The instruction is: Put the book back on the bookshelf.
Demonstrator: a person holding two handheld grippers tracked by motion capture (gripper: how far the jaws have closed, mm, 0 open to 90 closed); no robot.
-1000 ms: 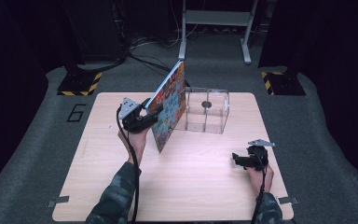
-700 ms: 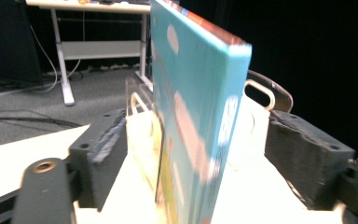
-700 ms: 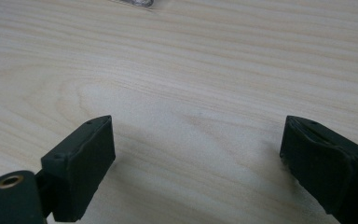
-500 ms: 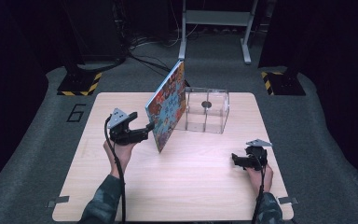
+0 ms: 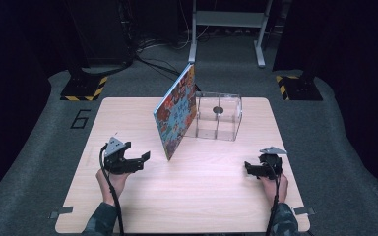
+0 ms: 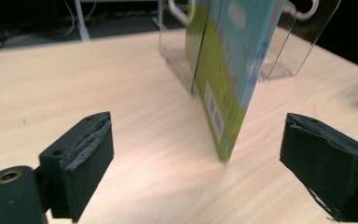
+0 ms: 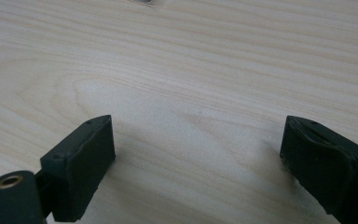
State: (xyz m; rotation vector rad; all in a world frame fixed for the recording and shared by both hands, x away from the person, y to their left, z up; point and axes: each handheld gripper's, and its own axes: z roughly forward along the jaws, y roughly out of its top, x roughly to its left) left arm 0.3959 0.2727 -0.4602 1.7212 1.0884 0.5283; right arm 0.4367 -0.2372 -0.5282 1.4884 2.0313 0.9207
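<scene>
A thin picture book with a busy red-and-blue front cover (image 5: 176, 115) stands on its lower edge on the pale wood-grain table (image 5: 216, 196), tilted back so that its upper part rests against the clear acrylic divided rack (image 5: 217, 117) just behind it; the lean appears to be what holds it upright, since no jaw touches it. Seen from the left gripper view, the book's green-and-blue back cover with a barcode (image 6: 223, 79) rises ahead of the jaws and apart from them, its bottom corner planted on the wood. The left gripper (image 5: 146, 157), held in the person's left hand (image 5: 112, 179) low over the table and well clear of the book, has just been opening its jaws; they stand wide with nothing between them, which reads as a release completed. The right gripper (image 5: 247, 169) lies near the table's right edge, well apart from book and rack; its jaws likewise gape over bare wood, empty, seemingly parked out of the way while the left side works.
</scene>
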